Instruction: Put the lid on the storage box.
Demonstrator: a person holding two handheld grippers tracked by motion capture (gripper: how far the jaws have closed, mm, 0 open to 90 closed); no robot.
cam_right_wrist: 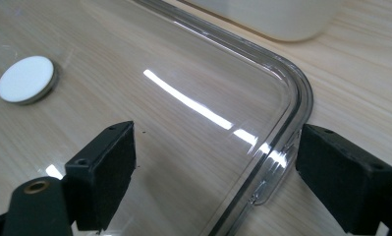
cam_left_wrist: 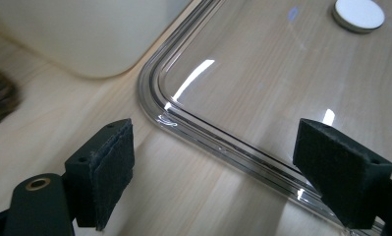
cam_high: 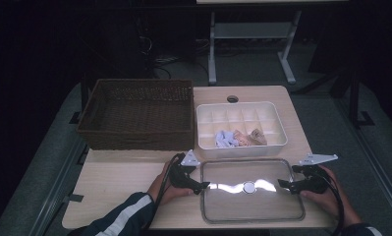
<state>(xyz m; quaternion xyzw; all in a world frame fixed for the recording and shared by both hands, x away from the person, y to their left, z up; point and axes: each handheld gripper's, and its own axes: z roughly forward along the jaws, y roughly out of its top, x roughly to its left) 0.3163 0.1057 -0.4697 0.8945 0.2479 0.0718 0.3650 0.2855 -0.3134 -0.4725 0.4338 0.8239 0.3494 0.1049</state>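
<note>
No writing is showing anywhere. The clear lid (cam_high: 252, 189) is lying flat at the table's (cam_high: 115, 187) near edge, white box (cam_high: 241, 129) behind it, wicker basket (cam_high: 137, 113) at the far-left corner. The left gripper (cam_high: 205, 186) and the right gripper (cam_high: 282, 184) are straddling its side rims, jaws wide, holding nothing.

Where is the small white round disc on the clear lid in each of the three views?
High view: the white disc sits mid-lid, between the two grippers.
Left gripper view: the disc is at the top right.
Right gripper view: the disc is at the left.
Shared landmark: the white box beyond the clear lid.
</note>
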